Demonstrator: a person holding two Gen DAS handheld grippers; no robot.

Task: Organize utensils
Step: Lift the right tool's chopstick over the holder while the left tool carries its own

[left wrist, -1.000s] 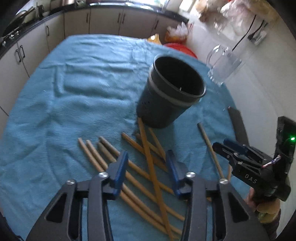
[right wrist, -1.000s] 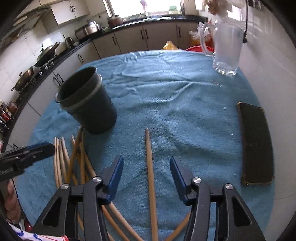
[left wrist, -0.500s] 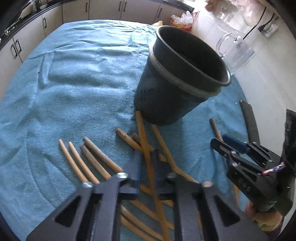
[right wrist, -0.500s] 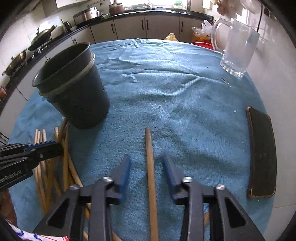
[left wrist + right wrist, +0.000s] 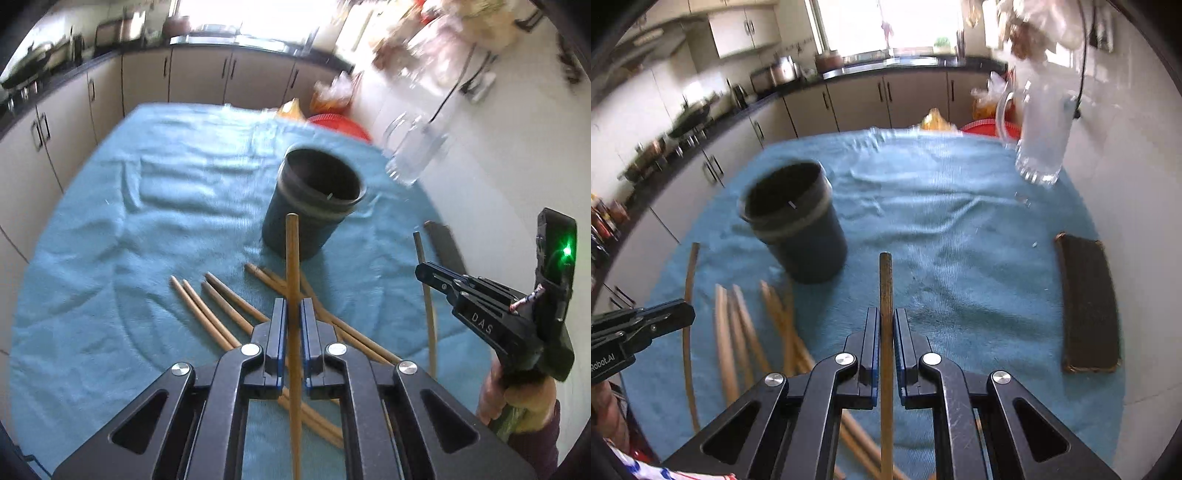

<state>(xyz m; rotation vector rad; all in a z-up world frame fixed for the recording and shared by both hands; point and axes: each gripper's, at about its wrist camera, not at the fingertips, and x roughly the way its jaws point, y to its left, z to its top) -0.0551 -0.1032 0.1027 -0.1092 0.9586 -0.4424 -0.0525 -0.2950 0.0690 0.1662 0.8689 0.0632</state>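
Note:
A dark round utensil holder (image 5: 319, 206) stands upright on the blue towel (image 5: 147, 206); it also shows in the right wrist view (image 5: 796, 225). Several wooden sticks (image 5: 221, 310) lie on the towel in front of it (image 5: 738, 332). My left gripper (image 5: 292, 310) is shut on a wooden stick (image 5: 291, 258) and holds it lifted, pointing toward the holder. My right gripper (image 5: 886, 321) is shut on another wooden stick (image 5: 885, 288), also lifted. Each gripper shows at the other view's edge (image 5: 480, 306) (image 5: 639, 325).
A clear glass pitcher (image 5: 1043, 136) stands at the towel's far right. A dark flat pad (image 5: 1087, 302) lies at the right edge by the white wall. Kitchen cabinets (image 5: 868, 103) run behind the table. A red object (image 5: 338, 125) sits beyond the towel.
Both grippers closed on a stick each and lifted them off the towel. Both cameras rose and pulled back from the holder.

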